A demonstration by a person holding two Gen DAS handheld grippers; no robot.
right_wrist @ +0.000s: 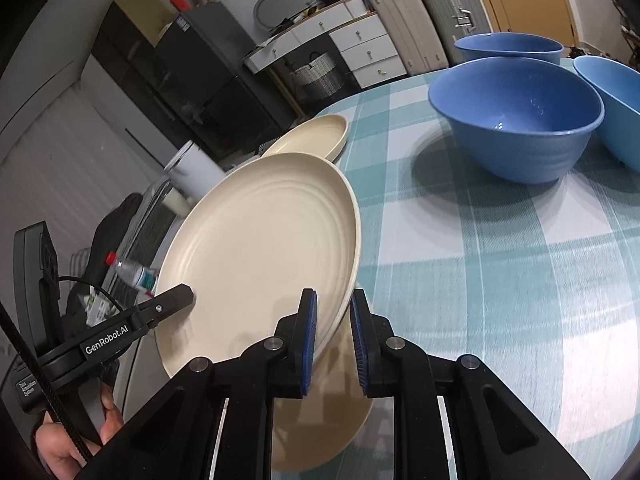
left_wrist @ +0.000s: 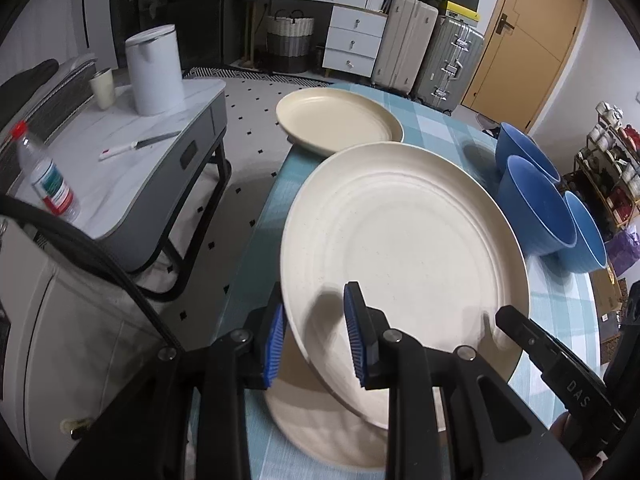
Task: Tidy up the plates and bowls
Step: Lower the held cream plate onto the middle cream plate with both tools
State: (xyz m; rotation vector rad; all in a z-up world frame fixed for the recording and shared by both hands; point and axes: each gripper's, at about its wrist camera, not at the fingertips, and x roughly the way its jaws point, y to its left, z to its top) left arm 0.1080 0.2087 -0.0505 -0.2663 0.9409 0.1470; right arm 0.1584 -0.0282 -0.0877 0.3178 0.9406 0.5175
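left gripper (left_wrist: 316,340): clamped on the near-left rim of the big plate, blue pads either side of the edge
right gripper (right_wrist: 334,344): pinching the same plate's rim on the other side, jaws narrow
big plate (left_wrist: 404,248): cream, matte, faint ridged rings inside, raised lip; held tilted up off the table between both grippers
plate underneath (right_wrist: 328,432): same cream colour, lying flat on the tablecloth just below the lifted one
tablecloth (right_wrist: 500,280): teal and white check
bowls (right_wrist: 516,120): three blue ones, clustered to the right, deep with smooth insides
far plate (left_wrist: 340,122): another cream one, at the table's far-left edge
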